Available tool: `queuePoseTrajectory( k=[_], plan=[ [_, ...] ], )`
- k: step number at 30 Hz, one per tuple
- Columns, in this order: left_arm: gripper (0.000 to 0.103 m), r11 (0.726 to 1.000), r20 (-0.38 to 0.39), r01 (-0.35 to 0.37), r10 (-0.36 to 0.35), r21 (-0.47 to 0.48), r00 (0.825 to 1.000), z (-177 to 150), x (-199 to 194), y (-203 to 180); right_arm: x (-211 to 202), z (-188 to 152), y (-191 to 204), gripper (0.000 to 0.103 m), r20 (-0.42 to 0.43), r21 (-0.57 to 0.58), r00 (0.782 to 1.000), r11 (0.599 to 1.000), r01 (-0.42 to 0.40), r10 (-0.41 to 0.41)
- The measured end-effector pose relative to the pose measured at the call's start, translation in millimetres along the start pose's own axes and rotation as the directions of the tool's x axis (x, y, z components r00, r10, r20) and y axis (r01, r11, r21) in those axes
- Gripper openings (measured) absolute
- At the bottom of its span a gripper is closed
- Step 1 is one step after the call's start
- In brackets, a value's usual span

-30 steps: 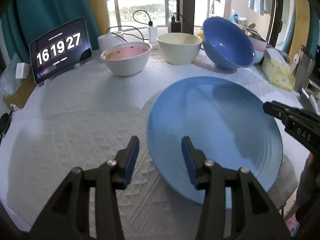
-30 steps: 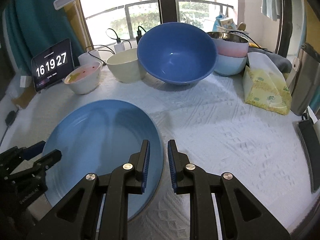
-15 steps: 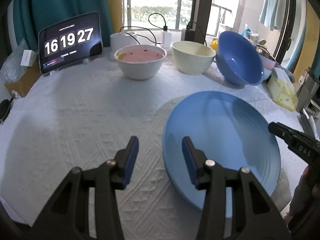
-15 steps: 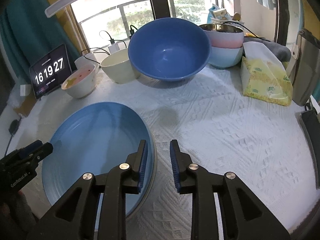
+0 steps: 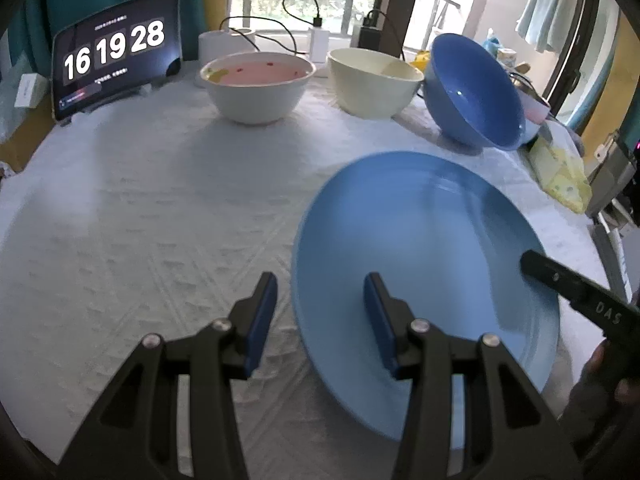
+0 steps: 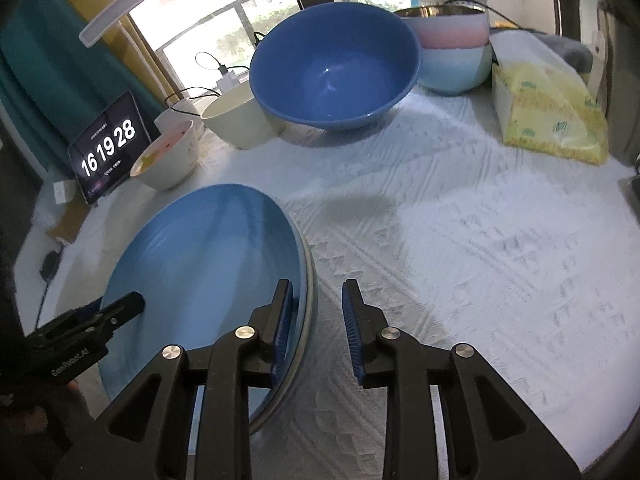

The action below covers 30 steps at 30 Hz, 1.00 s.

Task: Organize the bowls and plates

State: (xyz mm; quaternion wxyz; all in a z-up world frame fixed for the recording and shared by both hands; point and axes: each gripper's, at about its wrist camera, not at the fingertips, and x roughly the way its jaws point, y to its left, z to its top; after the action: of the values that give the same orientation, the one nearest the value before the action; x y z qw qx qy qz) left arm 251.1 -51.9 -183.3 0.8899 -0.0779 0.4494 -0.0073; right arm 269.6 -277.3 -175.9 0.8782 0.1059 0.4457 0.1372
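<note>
Right gripper (image 6: 316, 330), jaws just widened and unclenched, straddles the right rim of the round blue ceramic plate (image 6: 200, 264). Left gripper (image 5: 320, 316), likewise released, straddles the plate's left rim. Large blue bowl (image 6: 334, 76) stands beyond the plate.

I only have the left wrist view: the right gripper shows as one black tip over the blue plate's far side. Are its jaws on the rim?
Observer: Not clamped. The right gripper straddles the blue plate at its rim, one finger over the plate, one over the cloth; its jaws have just been opening.
Operator: Is that plate alone on the cloth?
Observer: Seemingly not: a greyish rim shows just under its edge, perhaps a second plate.
Operator: What's behind the big blue bowl?
Observer: A stack of bowls: pink on pale blue, a metal one on top.
</note>
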Motion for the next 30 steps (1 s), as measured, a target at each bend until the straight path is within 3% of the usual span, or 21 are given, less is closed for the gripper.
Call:
queuePoseTrajectory(
  k=[7, 11, 16, 30],
  plan=[
    [0.047, 0.992, -0.01, 0.08, -0.081, -0.1, 0.997, -1, 6, 12, 10, -4, -2, 0.039, -0.032, 0.053, 0.996, 0.995, -0.08, 0.082],
    [0.047, 0.991, -0.022, 0.101, -0.104, -0.09, 0.994, -1, 6, 9, 9, -6, 1, 0.04, -0.018, 0.053, 0.996, 0.995, -0.084, 0.085],
    [0.047, 0.993, -0.02, 0.098, -0.099, -0.067, 0.995, -1, 6, 5, 10, -10, 2, 0.038, -0.02, 0.063, 0.992, 0.991, -0.12, 0.122],
    [0.045, 0.993, -0.013, 0.094, -0.095, -0.073, 0.995, -3, 2, 8, 8, -10, 6, 0.037, -0.01, 0.062, 0.996, 0.994, -0.093, 0.094]
  ],
)
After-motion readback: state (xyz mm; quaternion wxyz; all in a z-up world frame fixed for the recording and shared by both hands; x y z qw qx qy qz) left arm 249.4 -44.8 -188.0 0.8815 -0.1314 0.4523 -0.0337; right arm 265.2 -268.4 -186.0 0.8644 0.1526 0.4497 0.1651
